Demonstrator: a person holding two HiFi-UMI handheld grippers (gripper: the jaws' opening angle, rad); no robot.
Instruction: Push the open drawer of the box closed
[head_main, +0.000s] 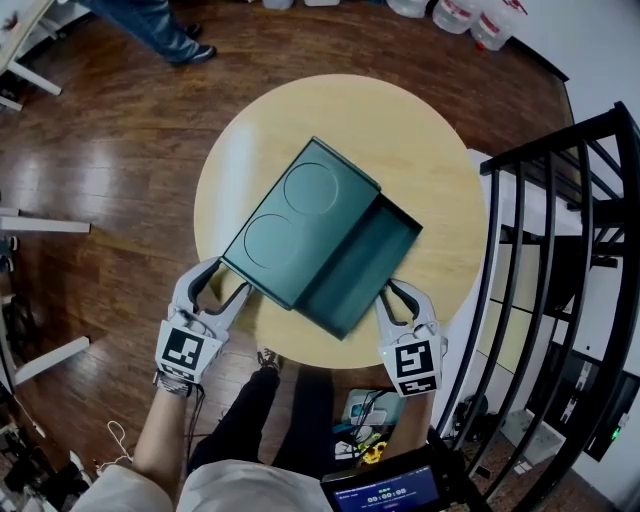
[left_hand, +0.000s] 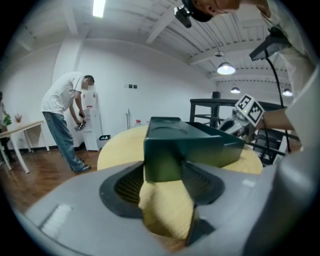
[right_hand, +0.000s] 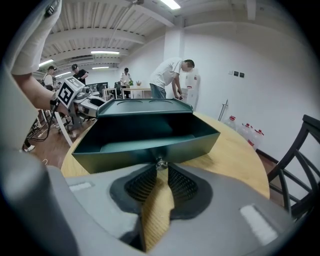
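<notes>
A dark green box (head_main: 300, 215) lies slantwise on the round wooden table (head_main: 430, 170). Its drawer (head_main: 375, 250) is pulled out toward the lower right and looks empty (right_hand: 150, 145). My left gripper (head_main: 222, 285) is at the box's near left corner, its jaws wide apart with that corner (left_hand: 170, 145) between the fingers. My right gripper (head_main: 400, 297) is at the drawer's front wall. In the right gripper view its jaws (right_hand: 160, 170) are shut on the small metal knob (right_hand: 160, 163) in the middle of that wall.
A black metal railing (head_main: 560, 250) stands close to the table's right side. Water bottles (head_main: 470, 20) sit on the floor beyond the table. A person (left_hand: 65, 115) stands at a dispenser further off. White desk legs (head_main: 40, 225) are at the left.
</notes>
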